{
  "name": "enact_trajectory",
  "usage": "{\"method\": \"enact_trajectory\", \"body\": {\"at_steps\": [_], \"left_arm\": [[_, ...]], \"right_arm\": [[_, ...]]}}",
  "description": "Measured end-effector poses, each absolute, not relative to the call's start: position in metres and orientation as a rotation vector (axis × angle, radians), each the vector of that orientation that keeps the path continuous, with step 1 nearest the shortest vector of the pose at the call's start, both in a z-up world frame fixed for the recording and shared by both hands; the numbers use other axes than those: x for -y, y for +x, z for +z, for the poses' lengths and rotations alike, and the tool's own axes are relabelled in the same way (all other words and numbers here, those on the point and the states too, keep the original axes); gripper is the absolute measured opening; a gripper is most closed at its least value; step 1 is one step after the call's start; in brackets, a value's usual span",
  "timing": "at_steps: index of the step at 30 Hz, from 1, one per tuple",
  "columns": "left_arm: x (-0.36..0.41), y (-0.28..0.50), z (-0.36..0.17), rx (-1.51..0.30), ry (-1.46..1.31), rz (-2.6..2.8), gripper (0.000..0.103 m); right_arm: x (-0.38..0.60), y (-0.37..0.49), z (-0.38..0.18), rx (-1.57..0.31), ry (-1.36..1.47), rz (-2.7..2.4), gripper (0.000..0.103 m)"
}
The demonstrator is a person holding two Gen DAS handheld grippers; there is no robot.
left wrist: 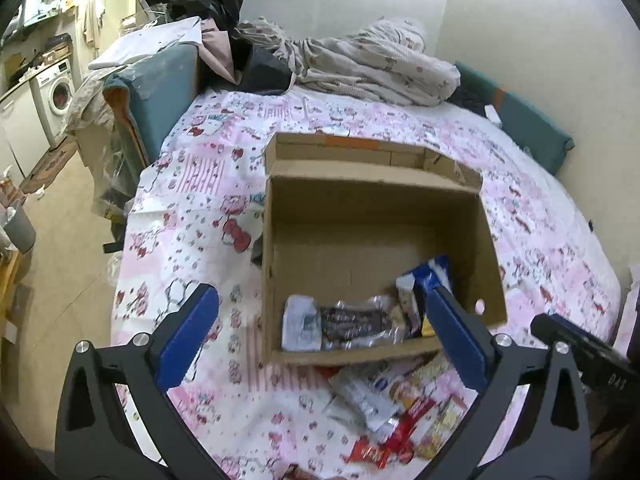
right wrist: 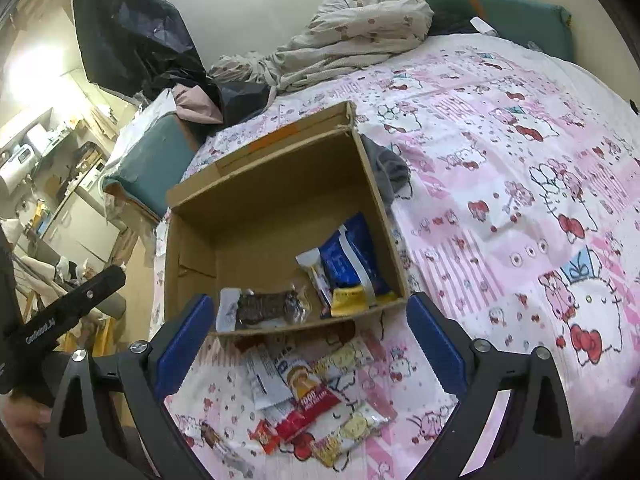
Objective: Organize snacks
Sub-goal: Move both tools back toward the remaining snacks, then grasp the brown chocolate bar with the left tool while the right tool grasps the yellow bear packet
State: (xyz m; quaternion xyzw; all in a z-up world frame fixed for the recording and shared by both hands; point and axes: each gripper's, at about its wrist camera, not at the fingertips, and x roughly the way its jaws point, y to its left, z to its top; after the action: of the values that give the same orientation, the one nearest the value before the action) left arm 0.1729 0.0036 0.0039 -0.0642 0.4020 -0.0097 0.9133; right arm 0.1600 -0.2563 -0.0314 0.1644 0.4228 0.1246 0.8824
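Pink cartoon-print bedding (right wrist: 500, 184) covers the bed where everything sits. Nearest the cameras, both grippers hang over its front edge. Left gripper (left wrist: 320, 336) has its blue fingers (left wrist: 188, 332) spread wide with nothing between them. Right gripper (right wrist: 308, 344) likewise stands wide apart, its blue pads (right wrist: 182, 344) touching nothing.

Just beyond the fingertips lies a loose heap of snack packets (right wrist: 316, 396) on the sheet: a red one, a white one and yellow-printed ones, overlapping each other just in front of the cardboard box (right wrist: 192, 240).

That box is open at the top, flaps folded outward. Inside, against its near wall, lie a clear-wrapped dark chocolate snack (right wrist: 268, 306), a blue packet (right wrist: 352, 256) leaning into the right corner, and a small yellow packet (right wrist: 348, 300) below it. Most of the box floor is bare.

Farther back, a crumpled pale blanket (left wrist: 372, 64) is piled by the wall, with a teal cushion (right wrist: 508, 12) in the corner. Off to the left, a washing machine (left wrist: 56, 92) stands in the kitchen area.
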Motion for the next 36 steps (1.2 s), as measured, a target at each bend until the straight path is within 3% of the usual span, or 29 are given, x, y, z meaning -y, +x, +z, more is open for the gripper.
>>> {"method": "enact_trajectory", "body": {"at_steps": [22,29,34,36], "left_arm": [[-0.026,0.117,-0.067,-1.138,-0.215,0.113,0.1],[-0.017,0.098,-0.125,-1.383,-0.296,0.105,0.079],[0.006,0.085,-0.149,-1.463,-0.288,0.079,0.073],[0.009,0.085,-0.157,-1.49,-0.308,0.084,0.059]], "right_arm": [[0.27,0.131,-0.086,-1.157,0.421,0.17,0.097],[0.273,0.132,-0.088,-1.174,0.435,0.147,0.097],[0.269,0.132,-0.087,-1.171,0.403,0.154,0.097],[0.267,0.132,-0.087,-1.171,0.394,0.159,0.097]]}}
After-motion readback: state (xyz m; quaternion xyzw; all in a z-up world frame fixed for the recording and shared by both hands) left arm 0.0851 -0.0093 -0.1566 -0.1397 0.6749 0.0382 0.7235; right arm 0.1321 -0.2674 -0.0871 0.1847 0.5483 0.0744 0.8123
